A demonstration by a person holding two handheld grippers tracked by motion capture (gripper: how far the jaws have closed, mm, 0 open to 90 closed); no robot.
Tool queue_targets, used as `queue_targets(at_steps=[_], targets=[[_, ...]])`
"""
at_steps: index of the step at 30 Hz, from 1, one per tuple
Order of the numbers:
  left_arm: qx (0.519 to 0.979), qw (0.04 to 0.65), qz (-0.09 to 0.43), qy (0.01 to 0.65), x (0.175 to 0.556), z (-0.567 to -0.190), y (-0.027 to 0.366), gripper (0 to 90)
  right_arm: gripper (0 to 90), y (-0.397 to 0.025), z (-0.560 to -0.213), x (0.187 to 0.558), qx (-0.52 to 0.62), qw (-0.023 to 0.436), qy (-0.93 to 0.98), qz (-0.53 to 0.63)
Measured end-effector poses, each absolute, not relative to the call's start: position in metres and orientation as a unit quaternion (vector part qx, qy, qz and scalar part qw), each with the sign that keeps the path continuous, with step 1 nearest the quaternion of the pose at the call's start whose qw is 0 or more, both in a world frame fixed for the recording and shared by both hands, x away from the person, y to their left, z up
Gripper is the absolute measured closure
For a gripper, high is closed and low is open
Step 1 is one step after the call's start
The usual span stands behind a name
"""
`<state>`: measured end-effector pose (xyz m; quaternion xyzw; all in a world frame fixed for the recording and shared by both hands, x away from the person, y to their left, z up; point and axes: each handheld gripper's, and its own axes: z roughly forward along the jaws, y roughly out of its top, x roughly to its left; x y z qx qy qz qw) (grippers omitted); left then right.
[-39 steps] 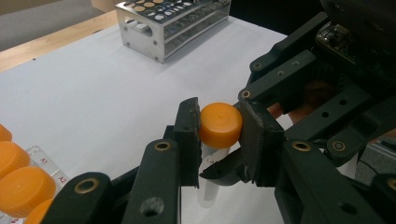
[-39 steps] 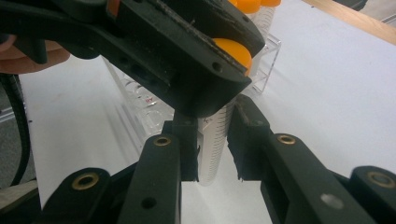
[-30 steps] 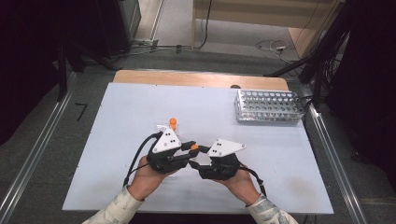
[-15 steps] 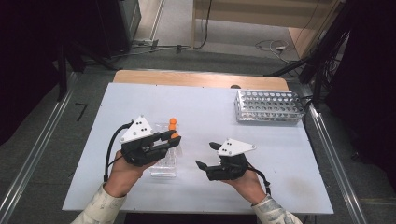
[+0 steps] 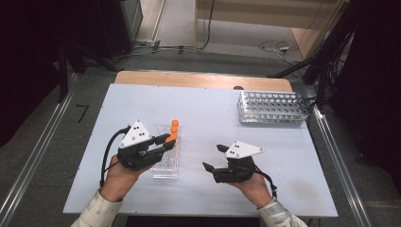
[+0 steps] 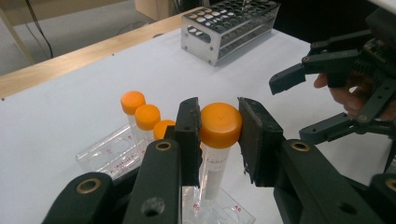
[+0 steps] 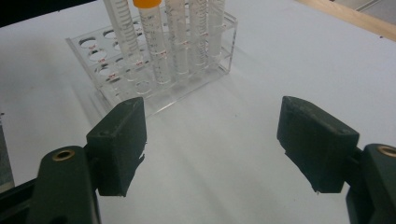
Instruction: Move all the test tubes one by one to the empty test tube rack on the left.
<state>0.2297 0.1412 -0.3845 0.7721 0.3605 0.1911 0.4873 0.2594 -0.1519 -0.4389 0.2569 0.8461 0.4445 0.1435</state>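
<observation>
Tube (image 6: pixel 215 154): clear plastic, whitish inside, printed marks on the wall, fat orange cap (image 6: pixel 220 124). It stands upright at centre of the left gripper view, its foot in the clear rack (image 6: pixel 112 154). My left gripper (image 6: pixel 218 135) holds it by the cap, one jaw on each side, both pads touching.

In the high view the left gripper (image 5: pixel 166 140) sits at left of centre, over the clear rack (image 5: pixel 165 165), jaws pointing right.

Three more orange-capped tubes (image 6: pixel 146 119) stand in a row just behind the held one, left of centre in the left gripper view. They are close to my left jaw; whether they touch it I cannot tell.

My right gripper (image 5: pixel 213 158) rests lower centre of the high view, well apart from the clear rack, jaws wide and holding nothing. In its own view the jaws (image 7: pixel 210 144) stand far apart over bare white table (image 7: pixel 261 70).

A metal rack (image 5: pixel 272 108) sits at upper right of the high view, near the table's far edge, well apart from both grippers.

The right gripper view shows the clear rack (image 7: pixel 154 88) from the side at upper left: tube walls with graduation marks, rows of open holes. The left gripper view shows the cap grip and the right gripper (image 6: pixel 308 105) at right of frame. The high view shows the caps as a short orange line (image 5: pixel 174 128).
</observation>
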Motion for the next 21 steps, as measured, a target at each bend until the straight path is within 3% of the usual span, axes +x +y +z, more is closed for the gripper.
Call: queue_targets(at_steps=[21], targets=[[0.787,0.449,0.199,0.373,0.227,-0.415,0.130,67.4,22.6,-0.151,-0.442,0.260,0.255,0.141,0.849,0.440]])
